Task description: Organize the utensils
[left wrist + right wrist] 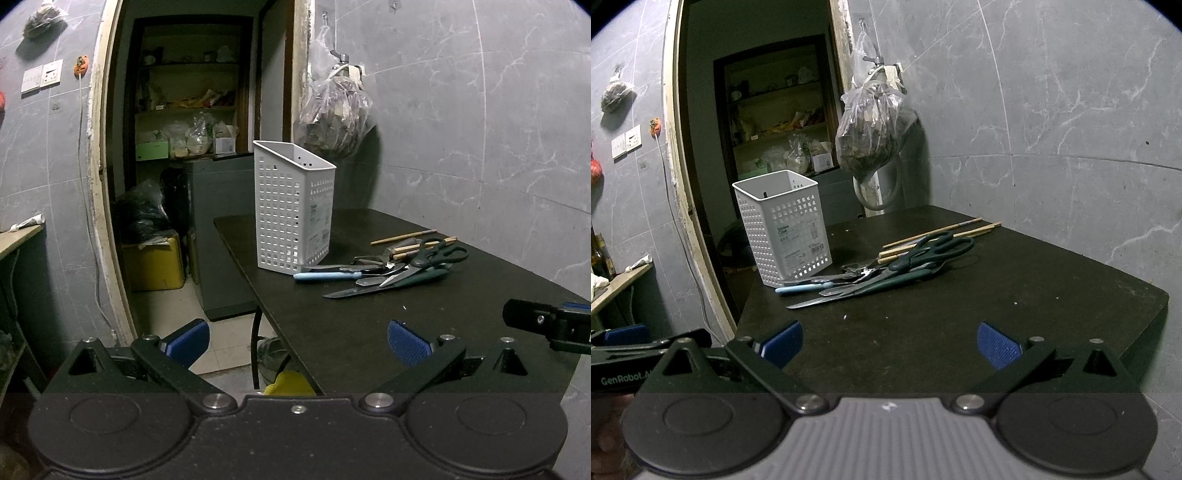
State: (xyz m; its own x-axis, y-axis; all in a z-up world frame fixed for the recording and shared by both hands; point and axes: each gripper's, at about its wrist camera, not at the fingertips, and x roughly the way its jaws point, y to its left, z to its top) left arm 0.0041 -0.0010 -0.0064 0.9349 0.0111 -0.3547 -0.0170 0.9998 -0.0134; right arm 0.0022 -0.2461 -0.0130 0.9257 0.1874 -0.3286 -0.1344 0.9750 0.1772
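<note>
Right wrist view | left gripper [298, 341] spread wide, empty | white perforated plastic basket [783, 229] upright centre-left on dark table [1015, 291] | utensil pile [886, 267] touching its base, frame centre | right gripper [890, 341] spread wide, empty

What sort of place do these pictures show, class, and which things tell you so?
Probably a home kitchen or utility corner: a dark table holds scissors and a white utensil basket, beside grey tiled walls and pantry shelves.

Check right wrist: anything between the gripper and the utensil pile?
Nothing. Bare tabletop lies between the open right gripper and the utensil pile.
</note>
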